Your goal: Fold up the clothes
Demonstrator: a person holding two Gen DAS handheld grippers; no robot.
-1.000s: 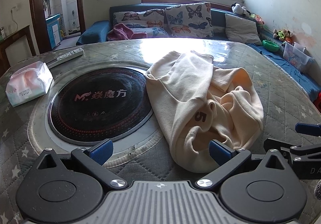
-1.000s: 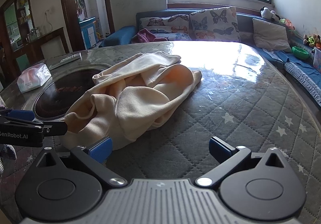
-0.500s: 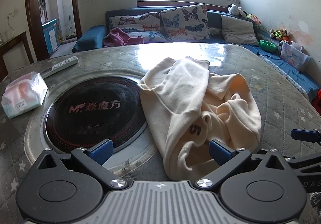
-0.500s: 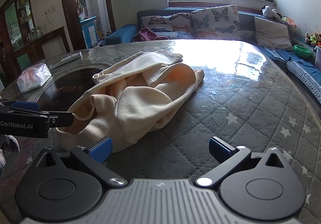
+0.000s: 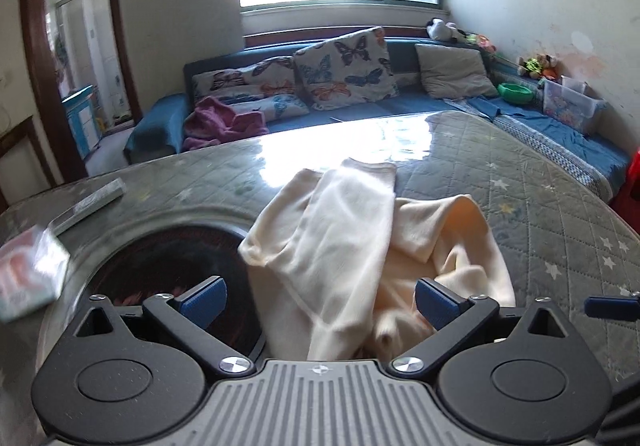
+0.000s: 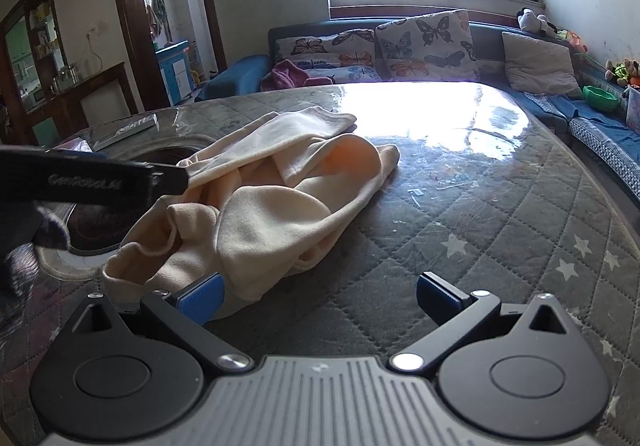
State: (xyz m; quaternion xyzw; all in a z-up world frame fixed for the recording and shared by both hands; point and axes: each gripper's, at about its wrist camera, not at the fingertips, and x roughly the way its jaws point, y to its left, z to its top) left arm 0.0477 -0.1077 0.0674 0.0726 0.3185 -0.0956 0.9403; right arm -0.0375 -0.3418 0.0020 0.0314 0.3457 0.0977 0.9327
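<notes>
A cream garment (image 5: 360,246) lies crumpled on the quilted table top; it also shows in the right wrist view (image 6: 256,214). My left gripper (image 5: 318,304) is open, low over the garment's near edge, with cloth lying between its wide-apart blue pads. Its black body (image 6: 92,182) crosses the left of the right wrist view, above the garment's left side. My right gripper (image 6: 318,296) is open and empty, at the garment's near right edge, its left pad (image 6: 200,296) close to the cloth. Its blue tip (image 5: 610,308) shows at the right of the left wrist view.
A round dark hotplate (image 5: 176,266) is set in the table (image 6: 500,226) left of the garment. A tissue pack (image 5: 28,274) and a remote (image 5: 86,206) lie at the far left. A blue sofa with butterfly cushions (image 5: 344,70) runs behind the table.
My left gripper has moved forward and to the right over the garment, so cloth now lies between its pads. My right gripper has moved closer to the garment's near edge.
</notes>
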